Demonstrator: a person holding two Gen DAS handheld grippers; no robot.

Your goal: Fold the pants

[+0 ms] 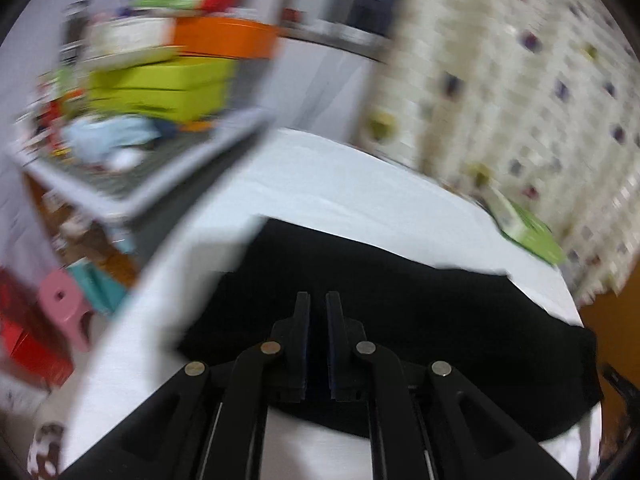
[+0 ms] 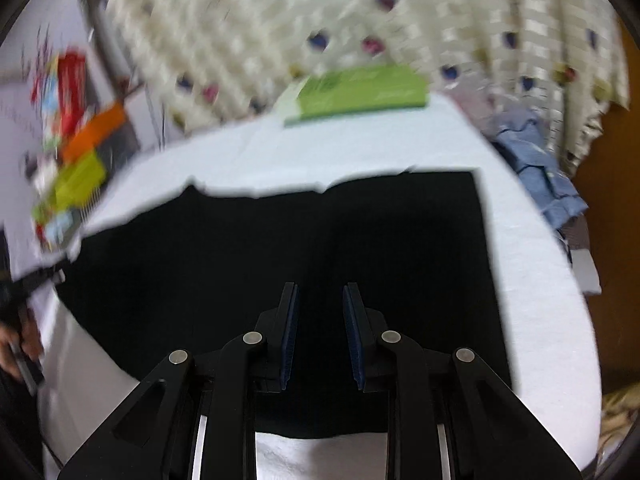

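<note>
Black pants (image 1: 400, 320) lie flat in a folded rectangle on a white-covered table (image 1: 320, 184). In the left wrist view my left gripper (image 1: 318, 300) hovers over the pants' near edge, its jaws almost together with a narrow gap and nothing seen between them. In the right wrist view the pants (image 2: 280, 248) fill the middle. My right gripper (image 2: 320, 292) is above them, jaws apart and empty. Both views are motion-blurred.
A green book (image 2: 360, 92) lies at the table's (image 2: 540, 280) far edge by a patterned curtain (image 2: 320, 12). Blue folded clothes (image 2: 548, 176) sit at the right edge. A cluttered shelf with green and orange boxes (image 1: 160, 84) stands to the left. A pink stool (image 1: 64, 308) is on the floor.
</note>
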